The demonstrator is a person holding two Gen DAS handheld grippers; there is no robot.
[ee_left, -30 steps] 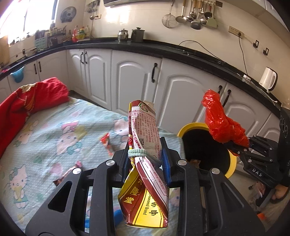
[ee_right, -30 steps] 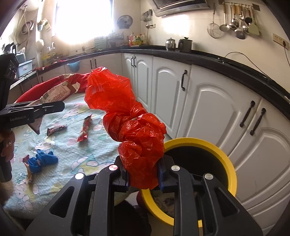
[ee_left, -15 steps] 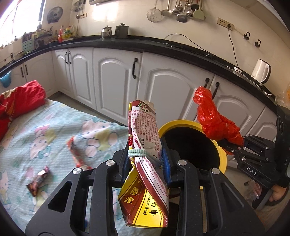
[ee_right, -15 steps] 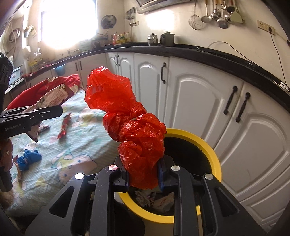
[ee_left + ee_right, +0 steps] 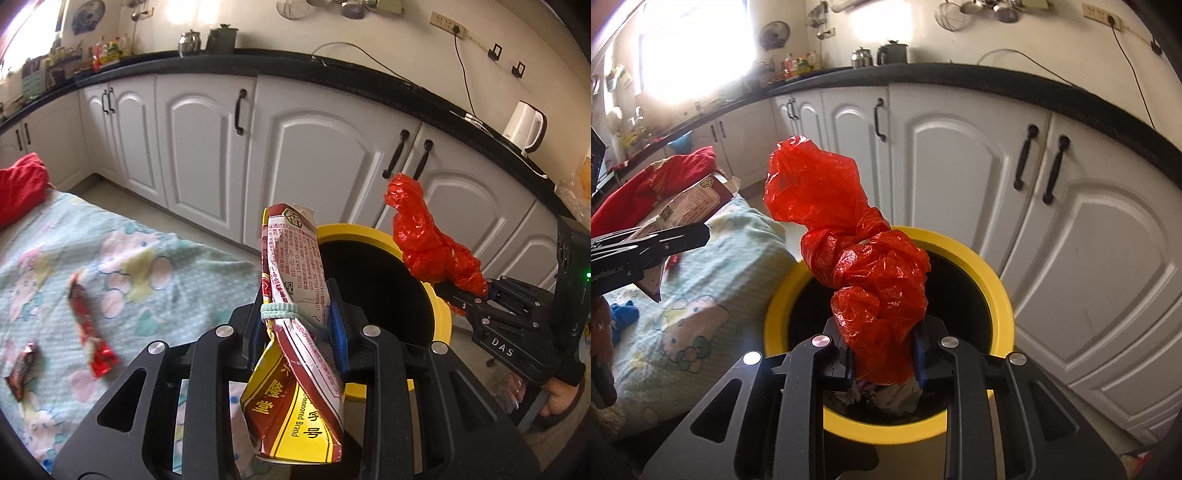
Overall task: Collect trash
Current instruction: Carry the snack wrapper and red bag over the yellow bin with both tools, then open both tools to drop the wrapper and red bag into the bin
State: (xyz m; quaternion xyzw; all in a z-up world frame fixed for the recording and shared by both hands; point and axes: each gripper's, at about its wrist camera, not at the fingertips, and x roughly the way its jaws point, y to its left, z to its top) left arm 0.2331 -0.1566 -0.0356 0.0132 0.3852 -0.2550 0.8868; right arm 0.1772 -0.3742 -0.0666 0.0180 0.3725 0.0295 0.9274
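Note:
My left gripper (image 5: 297, 321) is shut on a red and yellow snack bag (image 5: 295, 295) tied with a pale band, held near the yellow-rimmed trash bin (image 5: 439, 306). My right gripper (image 5: 882, 350) is shut on a crumpled red plastic bag (image 5: 857, 254) and holds it right above the bin's opening (image 5: 993, 291). Trash lies in the bin's bottom. In the left wrist view the right gripper (image 5: 465, 295) with the red bag (image 5: 428, 243) is at the bin's right rim. In the right wrist view the left gripper (image 5: 701, 236) with the snack bag (image 5: 690, 203) is at the left.
A table with a cartoon-print cloth (image 5: 129, 273) holds a red wrapper (image 5: 88, 332), a dark wrapper (image 5: 20, 369) and a blue item (image 5: 624, 314). A red cloth (image 5: 665, 181) lies at its far end. White cabinets (image 5: 314, 166) stand behind the bin.
Both grippers moved toward the bin with their loads. The red bag is now over the bin's opening; the snack bag is closer to the rim.

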